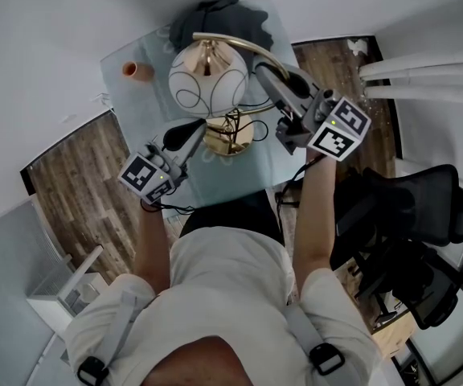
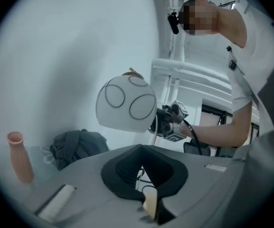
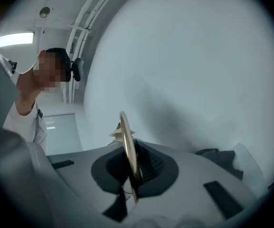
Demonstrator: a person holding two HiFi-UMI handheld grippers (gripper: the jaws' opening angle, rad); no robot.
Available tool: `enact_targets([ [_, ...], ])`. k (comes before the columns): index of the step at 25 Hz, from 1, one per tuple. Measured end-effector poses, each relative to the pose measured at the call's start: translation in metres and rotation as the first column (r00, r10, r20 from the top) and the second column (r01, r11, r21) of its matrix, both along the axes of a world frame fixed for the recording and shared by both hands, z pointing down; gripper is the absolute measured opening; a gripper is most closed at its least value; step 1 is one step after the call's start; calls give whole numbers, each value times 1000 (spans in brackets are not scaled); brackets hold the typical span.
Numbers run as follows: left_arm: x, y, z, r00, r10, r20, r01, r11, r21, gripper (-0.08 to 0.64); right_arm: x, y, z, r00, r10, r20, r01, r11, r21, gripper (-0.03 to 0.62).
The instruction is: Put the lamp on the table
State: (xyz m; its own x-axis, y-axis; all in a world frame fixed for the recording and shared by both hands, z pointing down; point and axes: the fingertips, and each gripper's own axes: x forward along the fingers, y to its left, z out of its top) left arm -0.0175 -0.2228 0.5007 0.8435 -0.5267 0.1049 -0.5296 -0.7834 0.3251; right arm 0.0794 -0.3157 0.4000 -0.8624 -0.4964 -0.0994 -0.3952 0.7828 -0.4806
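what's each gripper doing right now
left gripper: closed on lamp base
right gripper: closed on lamp arm

Globe lamp (image 1: 207,83) over glass table (image 1: 145,107)

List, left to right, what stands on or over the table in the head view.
pink vase → lamp's globe shade → right gripper, closed on the lamp's gold arm. The dark cloth and the left gripper overlap these, so they are left out.

Soft even light; fisheye vignette, fg blurry.
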Motion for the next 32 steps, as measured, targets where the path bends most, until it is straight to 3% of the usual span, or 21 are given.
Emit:
enact_targets([
  [7, 11, 21, -63, 998, 67, -15, -65, 990, 126, 0, -1, 12, -1, 1000, -1, -16, 2, 1000, 16, 3],
  [13, 15, 25, -89, 997, 65, -35, -58, 986, 155, 0, -5, 22, -1, 1000, -18, -23, 19, 1000, 13, 29],
  [32, 10, 64, -119, 995, 97, 8, -97, 979, 181, 0, -27, 80, -4, 994, -78, -73, 83, 993, 79, 77],
])
